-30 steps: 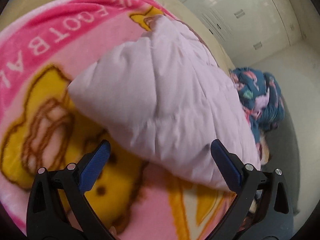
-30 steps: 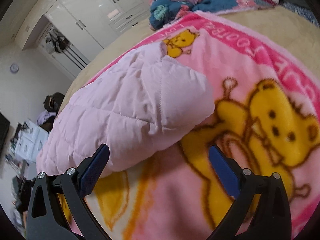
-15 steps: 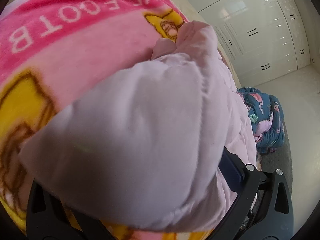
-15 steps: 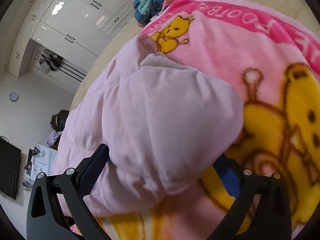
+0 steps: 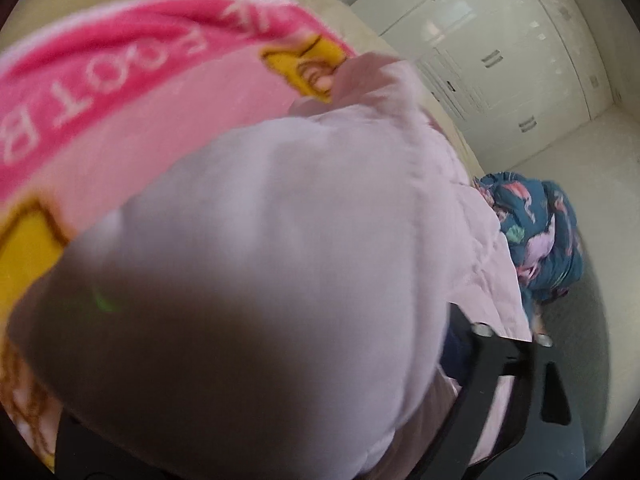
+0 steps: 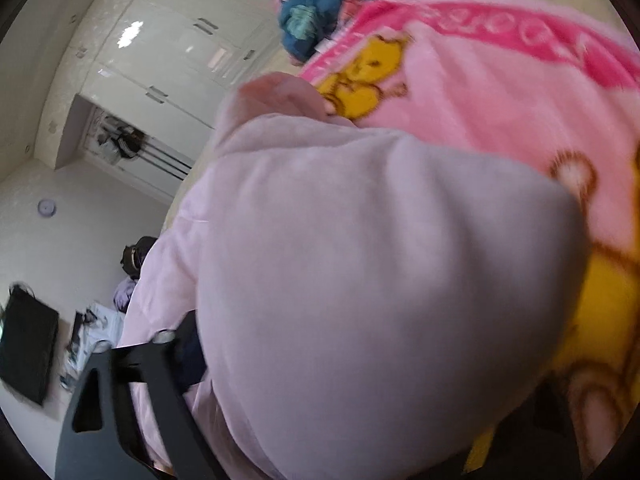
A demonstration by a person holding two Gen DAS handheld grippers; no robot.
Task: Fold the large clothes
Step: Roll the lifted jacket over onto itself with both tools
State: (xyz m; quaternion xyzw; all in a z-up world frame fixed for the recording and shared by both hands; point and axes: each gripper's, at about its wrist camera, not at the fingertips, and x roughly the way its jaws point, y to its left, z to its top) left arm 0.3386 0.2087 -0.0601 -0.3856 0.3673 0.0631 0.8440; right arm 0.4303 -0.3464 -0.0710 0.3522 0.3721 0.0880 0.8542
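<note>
A pale pink quilted jacket [image 5: 280, 248] lies on a pink cartoon-bear blanket [image 5: 120, 92] spread over the bed. In the left wrist view a padded corner of the jacket fills the space between my left gripper's jaws and hides the left finger; only the right finger [image 5: 460, 344] shows beside the fabric. In the right wrist view the jacket [image 6: 380, 272] likewise bulges between my right gripper's jaws; only its left finger [image 6: 188, 344] shows. Both grippers are pushed onto the jacket's edge; whether their jaws are clamped is hidden.
A dark blue patterned garment [image 5: 536, 236] lies bunched at the bed's far end, also in the right wrist view [image 6: 316, 12]. White wardrobe doors [image 5: 500, 40] stand behind. A black screen [image 6: 28, 352] and clutter are on the left of the room.
Both grippers moved forward onto the jacket's near edge. A second ago both stood open and short of it; now the padded fabric fills the space between the jaws and covers most fingers.
</note>
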